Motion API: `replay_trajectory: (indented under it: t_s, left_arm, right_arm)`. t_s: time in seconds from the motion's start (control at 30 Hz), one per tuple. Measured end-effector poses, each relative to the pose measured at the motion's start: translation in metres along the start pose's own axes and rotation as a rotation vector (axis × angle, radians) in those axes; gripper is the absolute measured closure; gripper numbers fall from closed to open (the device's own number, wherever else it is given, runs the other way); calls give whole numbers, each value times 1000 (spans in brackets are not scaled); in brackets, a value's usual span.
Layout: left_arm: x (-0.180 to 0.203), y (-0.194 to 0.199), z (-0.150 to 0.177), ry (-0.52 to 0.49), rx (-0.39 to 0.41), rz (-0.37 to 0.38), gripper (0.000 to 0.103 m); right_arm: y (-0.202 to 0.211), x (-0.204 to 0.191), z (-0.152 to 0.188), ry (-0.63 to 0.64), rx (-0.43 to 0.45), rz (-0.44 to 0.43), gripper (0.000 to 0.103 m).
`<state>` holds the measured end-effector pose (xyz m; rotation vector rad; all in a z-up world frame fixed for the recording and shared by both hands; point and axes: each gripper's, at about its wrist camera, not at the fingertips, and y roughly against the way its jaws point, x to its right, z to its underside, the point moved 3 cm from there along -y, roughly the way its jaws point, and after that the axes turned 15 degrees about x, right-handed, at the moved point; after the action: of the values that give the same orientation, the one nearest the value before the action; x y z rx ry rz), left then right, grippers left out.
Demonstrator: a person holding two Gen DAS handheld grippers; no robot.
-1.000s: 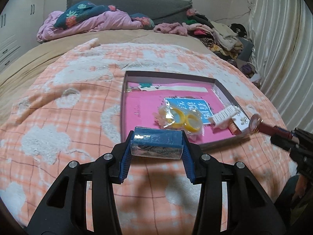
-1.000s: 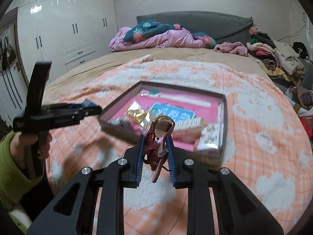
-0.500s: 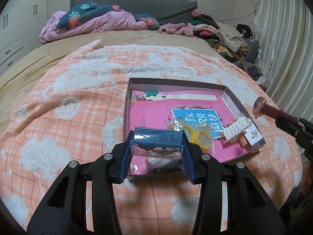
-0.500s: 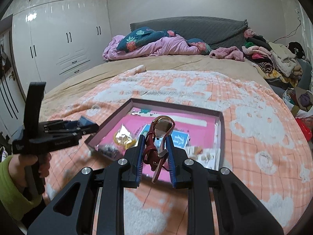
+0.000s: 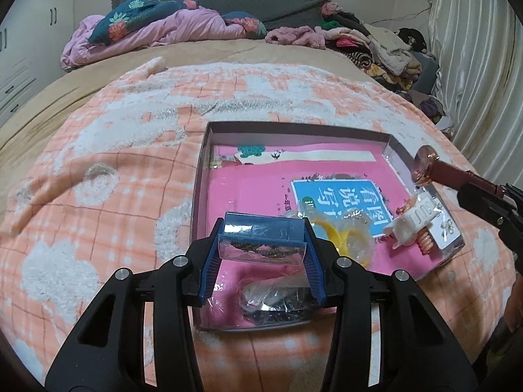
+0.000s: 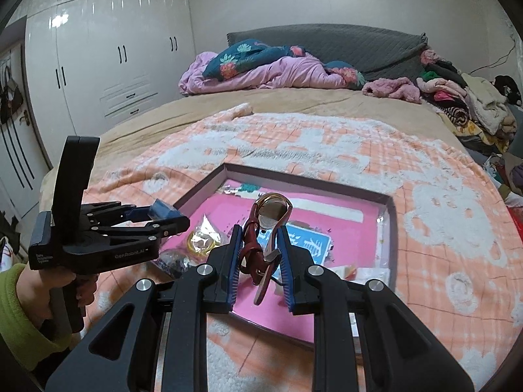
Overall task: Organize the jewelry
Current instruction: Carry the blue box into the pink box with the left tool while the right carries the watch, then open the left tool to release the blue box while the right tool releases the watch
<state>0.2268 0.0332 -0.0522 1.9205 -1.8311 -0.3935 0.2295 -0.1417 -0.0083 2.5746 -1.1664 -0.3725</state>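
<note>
pink-floored box (image 5: 209,196) on an orange-and-white checked blanket (image 5: 114,170); blue-padded black tongs (image 5: 263,254)

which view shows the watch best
The right wrist view. The watch sits close and centred in the right gripper, with its round face and dark red strap clear. The left wrist view shows the watch only small at the right edge, over the box wall.
</note>
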Motion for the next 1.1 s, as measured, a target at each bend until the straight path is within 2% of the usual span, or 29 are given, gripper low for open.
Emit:
replay_trajectory:
  t_s: [0.27, 0.47, 0.77, 0.83, 0.97, 1.1]
  left_arm:
    - [-4, -9, 7, 3, -23, -5, 66]
    - [-4, -12, 7, -1, -26, -8, 62]
    - [-1, -12, 6, -10, -23, -8, 62]
    - [-2, -12, 6, -10, -23, -7, 62]
    - [-1, -12, 6, -10, -23, -7, 62]
    - [0, -9, 5, -11, -20, -6, 61]
  right_arm:
    - [-20, 4, 19, -14, -49, -4, 82]
    - [-30, 10, 29, -28, -71, 14, 82]
    - [-30, 18, 34, -63, -77, 36, 76]
    - [-26, 19, 33, -66, -72, 40, 68]
    - [-18, 19, 30, -76, -59, 44, 63]
    - [-10, 20, 27, -77, -46, 59, 54]
